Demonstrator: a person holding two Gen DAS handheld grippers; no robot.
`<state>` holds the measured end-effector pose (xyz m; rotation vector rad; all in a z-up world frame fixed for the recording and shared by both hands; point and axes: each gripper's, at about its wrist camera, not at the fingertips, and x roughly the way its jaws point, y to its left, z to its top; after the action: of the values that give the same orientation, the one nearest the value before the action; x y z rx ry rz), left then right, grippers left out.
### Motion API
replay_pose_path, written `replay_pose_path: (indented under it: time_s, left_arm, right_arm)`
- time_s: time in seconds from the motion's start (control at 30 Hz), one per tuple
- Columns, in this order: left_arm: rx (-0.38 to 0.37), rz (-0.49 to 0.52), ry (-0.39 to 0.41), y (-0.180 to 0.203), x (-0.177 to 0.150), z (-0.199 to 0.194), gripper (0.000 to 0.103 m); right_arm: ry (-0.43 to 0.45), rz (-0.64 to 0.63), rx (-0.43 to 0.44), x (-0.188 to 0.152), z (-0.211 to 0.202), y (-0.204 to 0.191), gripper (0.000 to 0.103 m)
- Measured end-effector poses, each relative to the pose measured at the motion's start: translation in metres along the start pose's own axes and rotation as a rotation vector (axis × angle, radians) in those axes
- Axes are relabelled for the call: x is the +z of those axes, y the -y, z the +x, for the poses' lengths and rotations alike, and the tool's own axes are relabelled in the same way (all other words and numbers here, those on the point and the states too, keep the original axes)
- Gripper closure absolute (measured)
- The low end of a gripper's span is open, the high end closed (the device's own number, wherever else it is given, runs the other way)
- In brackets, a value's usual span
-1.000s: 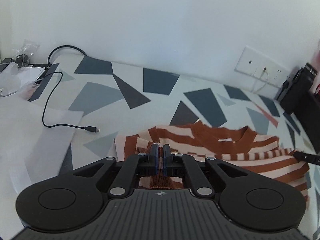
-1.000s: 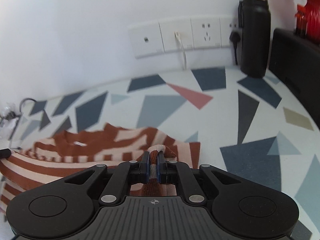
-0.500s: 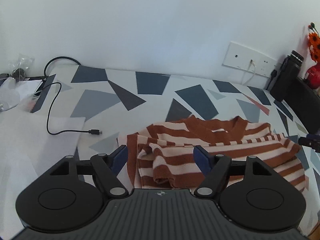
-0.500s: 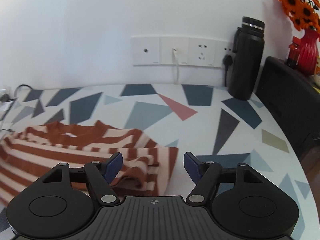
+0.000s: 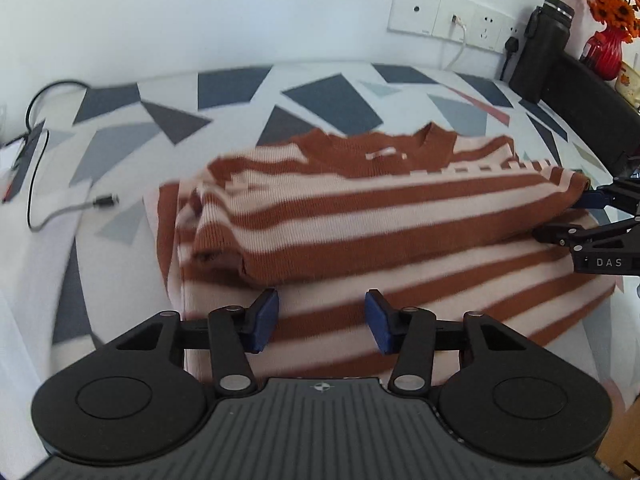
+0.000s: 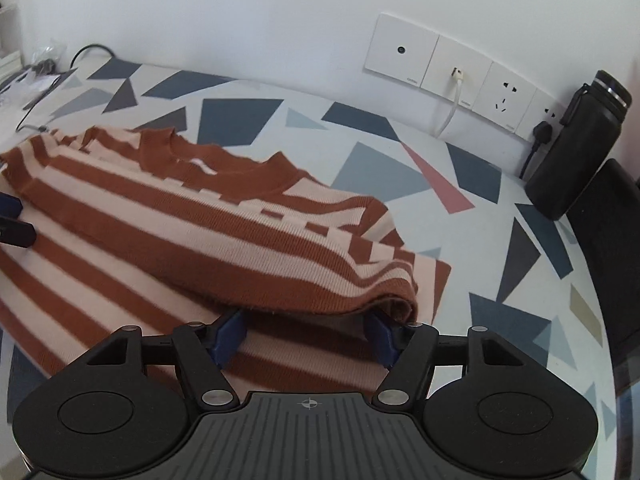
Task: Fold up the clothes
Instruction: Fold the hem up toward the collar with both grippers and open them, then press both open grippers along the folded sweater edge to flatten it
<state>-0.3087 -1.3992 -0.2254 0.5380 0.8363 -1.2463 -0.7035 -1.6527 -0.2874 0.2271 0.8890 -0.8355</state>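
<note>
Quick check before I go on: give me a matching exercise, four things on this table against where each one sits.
Things:
1. brown-and-cream striped knit sweater
2. tall black insulated bottle
3. black USB cable
4. red vase of orange flowers

Places:
A. loose end lying left of the garment
B. folded, mid-table
C. below the white wall sockets
D. on the black box at the far right

Pairs: 1-B, 2-C, 3-A, 4-D

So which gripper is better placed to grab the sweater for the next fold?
Probably the right gripper: its closing jaws already straddle the striped sweater's folded edge. The left gripper, also closing, sits over flat cloth, short of that edge.
</note>
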Motion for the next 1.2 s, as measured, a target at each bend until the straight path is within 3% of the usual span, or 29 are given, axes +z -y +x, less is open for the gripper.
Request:
replay_pose_path:
  time_s: [0.17, 0.27, 0.33, 0.4, 0.47, 0.53, 0.67, 0.77, 0.93, 1.0, 1.2]
  left_arm:
    - [0.041, -0.011, 0.030, -0.012, 0.034, 0.017, 0.053]
    - [0.106, -0.069, 0.119, -0.027, 0.060, 0.025, 0.053]
    - [0.154, -0.124, 0.181, -0.038, 0.076, 0.026, 0.052]
    - [0.191, -0.194, 0.231, -0.050, 0.088, 0.018, 0.049]
    - [0.170, -0.214, 0.243, -0.057, 0.090, 0.009, 0.037]
    - [0.141, -0.197, 0.214, -0.061, 0.085, 0.004, 0.030]
    - [0.097, -0.148, 0.072, -0.061, 0.053, 0.004, 0.018]
    - [0.098, -0.127, 0.004, -0.058, 0.029, 0.004, 0.014]
    - [0.122, -0.189, -0.069, -0.063, 0.006, 0.013, 0.011]
    - [0.117, -0.230, -0.071, -0.066, 0.000, 0.015, 0.004]
    - [0.133, -0.208, -0.093, -0.060, 0.008, 0.025, 0.000]
  right_arm:
    - [0.021, 0.087, 0.014, 0.023, 0.021, 0.022, 0.042]
    - [0.062, 0.174, -0.009, 0.039, 0.035, 0.039, 0.042]
    - [0.102, 0.249, -0.068, 0.046, 0.041, 0.052, 0.042]
    - [0.120, 0.339, -0.085, 0.049, 0.041, 0.069, 0.042]
    - [0.129, 0.387, -0.062, 0.045, 0.034, 0.081, 0.041]
    - [0.134, 0.413, -0.043, 0.037, 0.026, 0.091, 0.035]
    - [0.113, 0.414, 0.002, 0.009, 0.008, 0.099, 0.008]
    - [0.071, 0.384, 0.043, -0.011, -0.002, 0.093, 0.003]
    - [0.015, 0.326, 0.025, -0.027, 0.003, 0.076, 0.001]
    - [-0.001, 0.333, 0.028, -0.028, 0.010, 0.072, 0.001]
    - [-0.029, 0.394, 0.023, -0.021, 0.032, 0.066, 0.001]
